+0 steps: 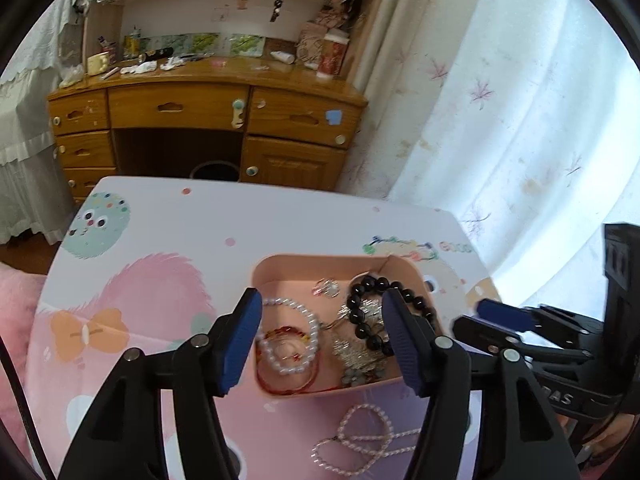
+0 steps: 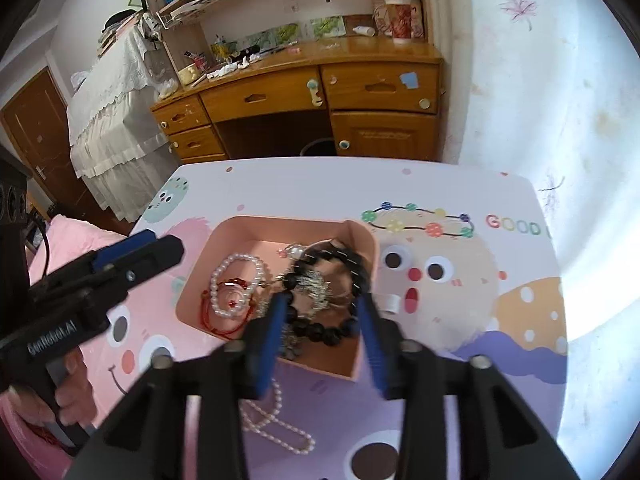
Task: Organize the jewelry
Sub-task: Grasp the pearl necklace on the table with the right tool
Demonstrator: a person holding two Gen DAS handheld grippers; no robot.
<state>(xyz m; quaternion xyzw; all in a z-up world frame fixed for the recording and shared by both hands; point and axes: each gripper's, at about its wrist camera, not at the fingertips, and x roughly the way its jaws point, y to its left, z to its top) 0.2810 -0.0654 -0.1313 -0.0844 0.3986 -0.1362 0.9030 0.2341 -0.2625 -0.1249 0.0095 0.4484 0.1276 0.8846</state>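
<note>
Jewelry sits mostly inside the pink tray point(image 1: 280, 268) already: a white pearl bracelet point(image 1: 286, 336) over a red cord bracelet point(image 1: 288, 384) on its left side, a black bead bracelet point(image 2: 324, 300) lying on tangled silver pieces point(image 1: 356, 344) on its right. A long pearl necklace point(image 1: 368, 436) lies on the desk point(image 1: 160, 220) just in front of the tray's near wall, and a small white ring-shaped thing point(image 2: 390, 303) rests just right of the tray.

My left gripper point(image 1: 320, 340) is spread wide above the tray, holding nothing. My right gripper point(image 2: 320, 332) is also apart and empty, with the black beads between its fingers.

The risk I see is snagging: closing on the black beads could catch the silver chain beneath and drag the whole clump out. Reaching for the necklace, a finger could clip the tray's near wall and shove or tip it. The necklace itself is loose and coiled, so a pinch on one strand may let the rest trail or slip.
</note>
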